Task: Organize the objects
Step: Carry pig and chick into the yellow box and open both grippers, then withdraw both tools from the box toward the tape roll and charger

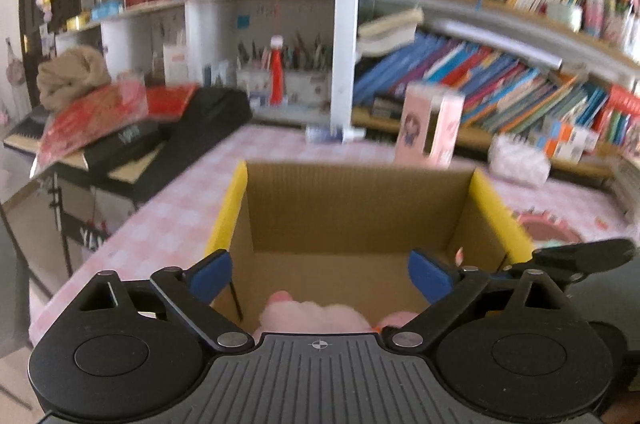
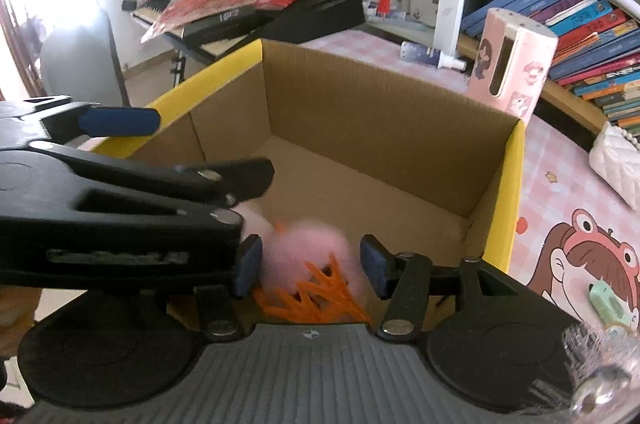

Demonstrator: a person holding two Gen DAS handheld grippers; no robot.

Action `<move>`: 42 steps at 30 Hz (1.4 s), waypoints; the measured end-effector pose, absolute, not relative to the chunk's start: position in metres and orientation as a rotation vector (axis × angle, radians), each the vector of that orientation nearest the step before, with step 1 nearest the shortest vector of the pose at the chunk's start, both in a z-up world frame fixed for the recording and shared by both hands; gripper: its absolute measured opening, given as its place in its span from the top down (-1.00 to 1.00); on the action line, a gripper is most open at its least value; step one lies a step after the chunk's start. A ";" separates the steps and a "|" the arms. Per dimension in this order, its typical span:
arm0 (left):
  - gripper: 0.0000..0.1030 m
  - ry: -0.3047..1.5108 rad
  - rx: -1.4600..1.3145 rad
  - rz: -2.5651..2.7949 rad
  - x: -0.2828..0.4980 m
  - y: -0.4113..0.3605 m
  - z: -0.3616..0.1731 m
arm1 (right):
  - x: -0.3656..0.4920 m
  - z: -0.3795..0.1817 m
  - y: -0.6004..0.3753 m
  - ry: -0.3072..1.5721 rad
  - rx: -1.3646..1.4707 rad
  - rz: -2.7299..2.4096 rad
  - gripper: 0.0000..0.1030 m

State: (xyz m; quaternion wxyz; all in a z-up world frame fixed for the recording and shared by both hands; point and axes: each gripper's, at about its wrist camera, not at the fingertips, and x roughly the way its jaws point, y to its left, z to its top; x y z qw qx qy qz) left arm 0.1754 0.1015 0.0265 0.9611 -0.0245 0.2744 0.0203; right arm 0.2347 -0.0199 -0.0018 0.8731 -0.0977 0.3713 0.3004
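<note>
- Left wrist view: sits just behind the left gripper (image 1: 320, 276), above the near rim of the cardboard box (image 1: 360, 208). It faces forward and slightly down into the box, toward the bookshelf (image 1: 500, 80) beyond. The picture is motion-blurred.
- Right wrist view: sits just behind the right gripper (image 2: 310, 266), close over the same box (image 2: 360, 112), looking into it at an angle from its near right corner.
- Shared scene: box interior, pink plush toy (image 1: 316, 316) (image 2: 312, 244), pink canister (image 1: 432, 120) (image 2: 512, 68), keyboard (image 1: 132, 140) (image 2: 240, 16), bookshelf (image 2: 580, 20).
- The left gripper (image 2: 120, 184) crosses the right view's left side.
</note>
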 end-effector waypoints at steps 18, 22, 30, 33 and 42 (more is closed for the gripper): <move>-0.95 0.418 -0.119 0.140 0.088 0.128 0.053 | 0.143 0.052 -0.038 0.485 -0.169 0.341 -0.57; -0.95 0.436 -0.120 0.151 0.067 0.127 0.047 | 0.118 0.047 -0.041 0.467 -0.163 0.299 -0.58; -0.95 0.500 -0.102 0.166 0.021 0.125 0.031 | 0.069 0.025 -0.041 0.508 -0.162 0.237 -0.59; -0.95 0.536 -0.090 0.166 0.008 0.125 0.026 | 0.052 0.015 -0.039 0.549 -0.170 0.226 -0.59; -0.95 0.596 -0.055 0.146 -0.021 0.122 0.017 | 0.012 0.003 -0.038 0.598 -0.150 0.223 -0.71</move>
